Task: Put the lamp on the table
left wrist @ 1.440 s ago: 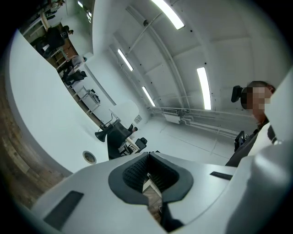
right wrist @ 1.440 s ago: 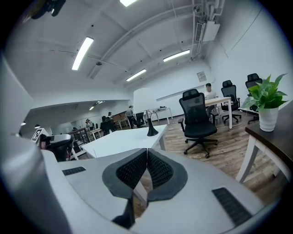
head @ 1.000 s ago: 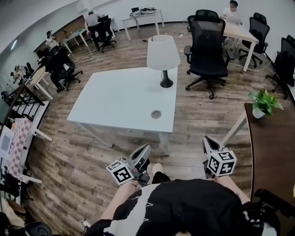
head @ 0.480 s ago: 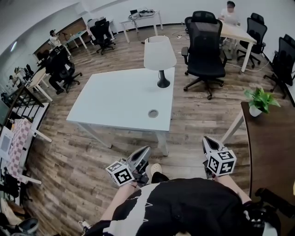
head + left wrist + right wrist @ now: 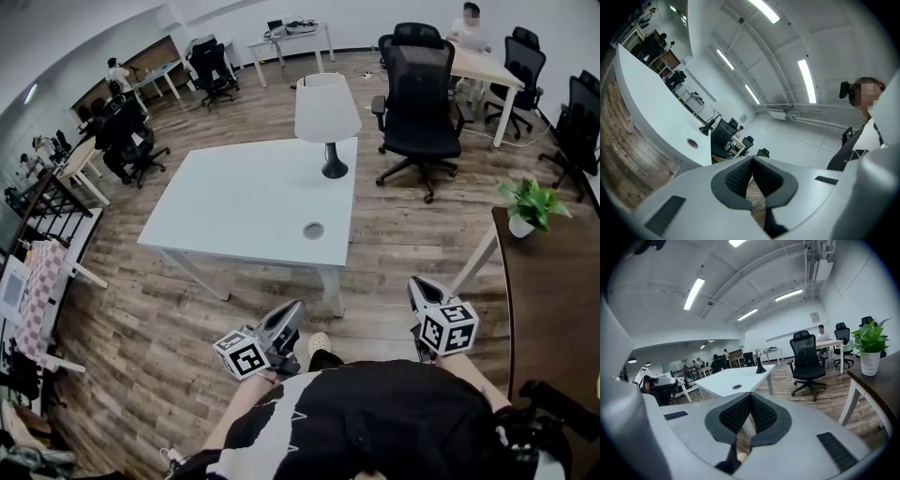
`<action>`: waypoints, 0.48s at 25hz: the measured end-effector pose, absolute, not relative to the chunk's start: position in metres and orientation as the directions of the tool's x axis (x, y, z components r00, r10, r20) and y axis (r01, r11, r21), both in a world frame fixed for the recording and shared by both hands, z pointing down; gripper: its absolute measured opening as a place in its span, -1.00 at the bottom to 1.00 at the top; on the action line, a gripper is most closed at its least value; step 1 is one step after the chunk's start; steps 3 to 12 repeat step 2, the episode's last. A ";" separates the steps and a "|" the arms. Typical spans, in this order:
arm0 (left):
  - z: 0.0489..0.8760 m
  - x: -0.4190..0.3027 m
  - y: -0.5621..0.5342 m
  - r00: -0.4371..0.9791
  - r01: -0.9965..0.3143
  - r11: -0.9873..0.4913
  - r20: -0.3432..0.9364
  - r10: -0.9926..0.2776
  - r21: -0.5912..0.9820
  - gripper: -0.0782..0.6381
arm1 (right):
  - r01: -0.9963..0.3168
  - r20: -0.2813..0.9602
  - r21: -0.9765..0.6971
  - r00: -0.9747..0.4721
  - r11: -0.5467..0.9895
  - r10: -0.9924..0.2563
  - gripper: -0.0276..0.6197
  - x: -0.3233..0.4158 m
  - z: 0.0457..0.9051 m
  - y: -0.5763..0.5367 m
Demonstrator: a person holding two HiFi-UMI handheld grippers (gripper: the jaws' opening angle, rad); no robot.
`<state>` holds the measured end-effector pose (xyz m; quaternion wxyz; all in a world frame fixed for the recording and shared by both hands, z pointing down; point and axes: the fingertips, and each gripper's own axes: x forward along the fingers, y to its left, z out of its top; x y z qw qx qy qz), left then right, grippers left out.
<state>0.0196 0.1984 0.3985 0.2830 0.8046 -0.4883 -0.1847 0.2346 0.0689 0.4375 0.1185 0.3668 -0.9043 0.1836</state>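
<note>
White-shaded lamp stands upright near the far edge of the table. Likely light but top-heavy, with a crushable shade; best gripped on the dark stem. Left tongs and right tongs are pressed together, empty, well apart from it.

Head view looks steeply down; both gripper views face forward, low, all sharing the table.
</note>
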 end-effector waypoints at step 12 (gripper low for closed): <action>0.399 0.018 0.199 0.452 -0.680 -0.359 -0.020 -0.892 0.639 -0.74 | -0.704 0.350 -0.246 -0.705 0.666 -0.617 -0.86 0.233 0.439 0.069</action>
